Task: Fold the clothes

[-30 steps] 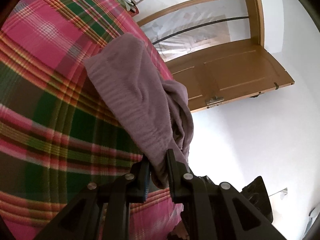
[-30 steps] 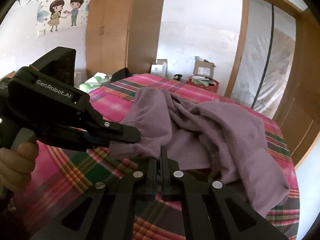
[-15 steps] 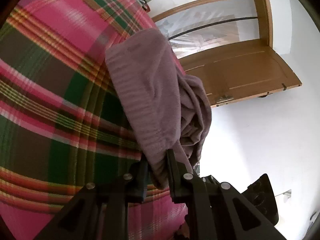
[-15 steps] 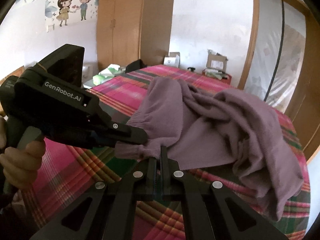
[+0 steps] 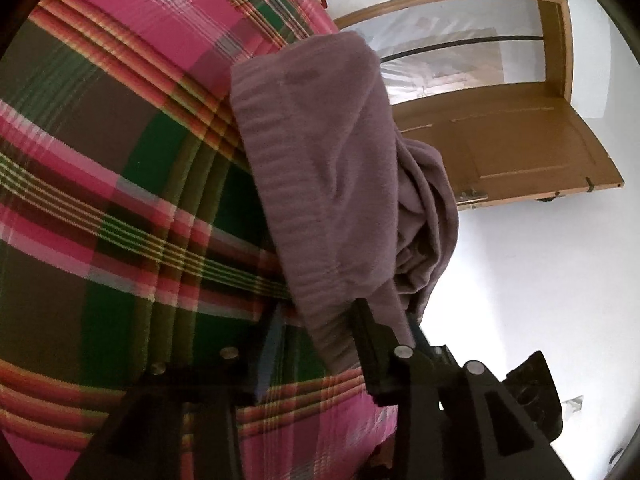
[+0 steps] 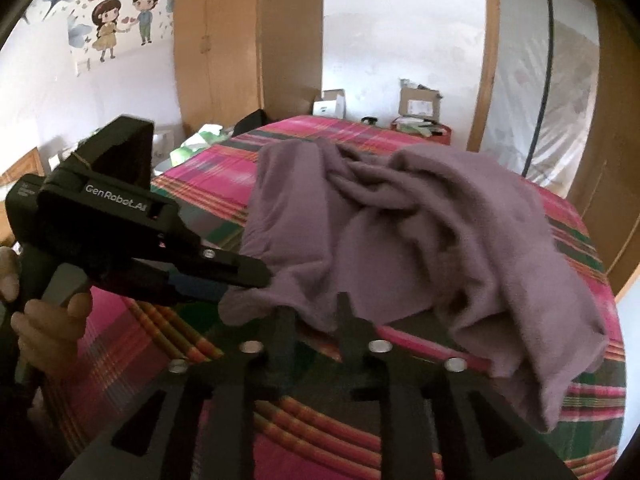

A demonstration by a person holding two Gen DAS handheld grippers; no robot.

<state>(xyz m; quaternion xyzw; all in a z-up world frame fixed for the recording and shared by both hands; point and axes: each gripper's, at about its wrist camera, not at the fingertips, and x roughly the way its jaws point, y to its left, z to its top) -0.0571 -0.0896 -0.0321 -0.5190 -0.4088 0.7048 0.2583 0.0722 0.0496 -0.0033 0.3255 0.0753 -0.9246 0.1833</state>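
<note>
A mauve knit garment [image 5: 328, 152] lies crumpled on the pink and green plaid bed cover [image 5: 120, 160], its ribbed hem toward me. My left gripper [image 5: 320, 328] has its jaws opening; the hem hangs between them and rests against the right finger [image 5: 364, 332], unpinched. In the right wrist view the garment [image 6: 440, 232] spreads across the bed cover [image 6: 400, 136] and droops off the near right. My right gripper [image 6: 314, 314] is also opening, with a fold of the hem loose between its fingers. The left gripper [image 6: 244, 276] reaches in from the left, held by a hand [image 6: 44, 320].
A wooden door [image 5: 520, 152] stands open past the bed's edge beside a plastic-covered doorway. A tall wooden wardrobe [image 6: 248, 40] and cardboard boxes [image 6: 420, 100] stand behind the bed. Pale floor [image 5: 520, 280] lies to the right of the bed.
Both grippers were shut on the garment's hem and their jaws have now parted. Both sank a little toward the bed and the cloth has slumped onto the cover.
</note>
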